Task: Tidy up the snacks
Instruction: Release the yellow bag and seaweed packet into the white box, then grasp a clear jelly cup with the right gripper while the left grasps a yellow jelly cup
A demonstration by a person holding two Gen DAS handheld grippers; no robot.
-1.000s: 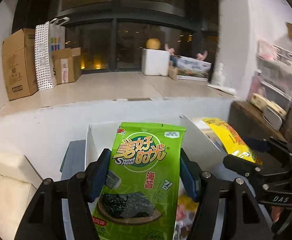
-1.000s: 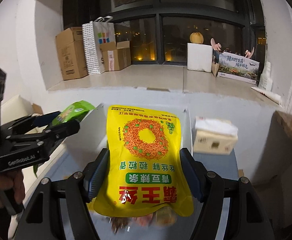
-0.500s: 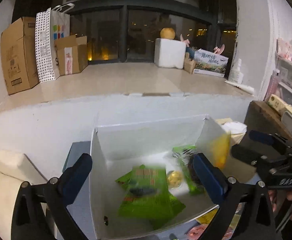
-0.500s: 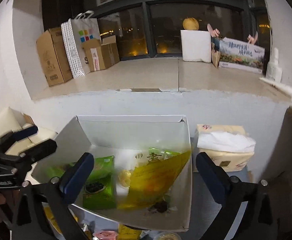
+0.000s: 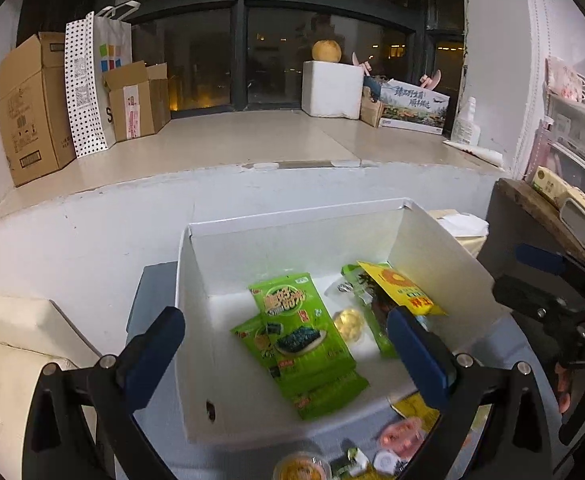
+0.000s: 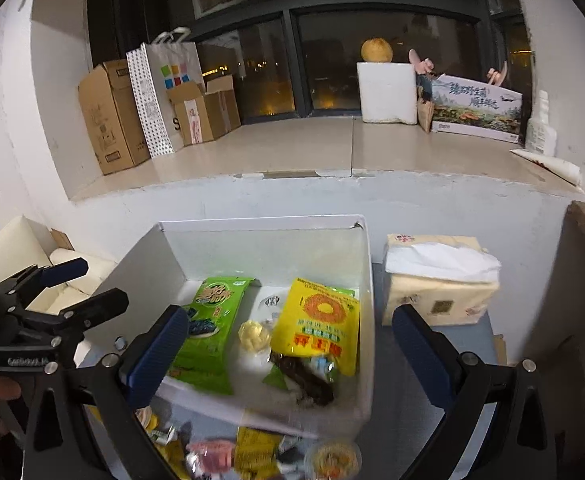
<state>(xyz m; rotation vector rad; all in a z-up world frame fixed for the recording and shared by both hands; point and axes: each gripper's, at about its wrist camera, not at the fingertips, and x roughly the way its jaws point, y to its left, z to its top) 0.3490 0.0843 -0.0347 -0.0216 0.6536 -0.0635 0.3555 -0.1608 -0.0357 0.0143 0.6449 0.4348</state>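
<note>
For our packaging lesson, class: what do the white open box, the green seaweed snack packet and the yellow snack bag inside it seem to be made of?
White open box: probably matte card; thin flat walls, folded corners.
Green seaweed snack packet: likely glossy printed plastic film; it shines and lies limp.
Yellow snack bag: similar glossy film, probably plastic; slightly puffed, with highlights.

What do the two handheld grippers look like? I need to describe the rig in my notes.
Both are black frames with silver bolts and two dark blue finger pads each. The left gripper carries white lettering, blurred, on its body in the right wrist view; the right gripper shows "DAS" in the left wrist view. No cables or sleeves visible.
</note>
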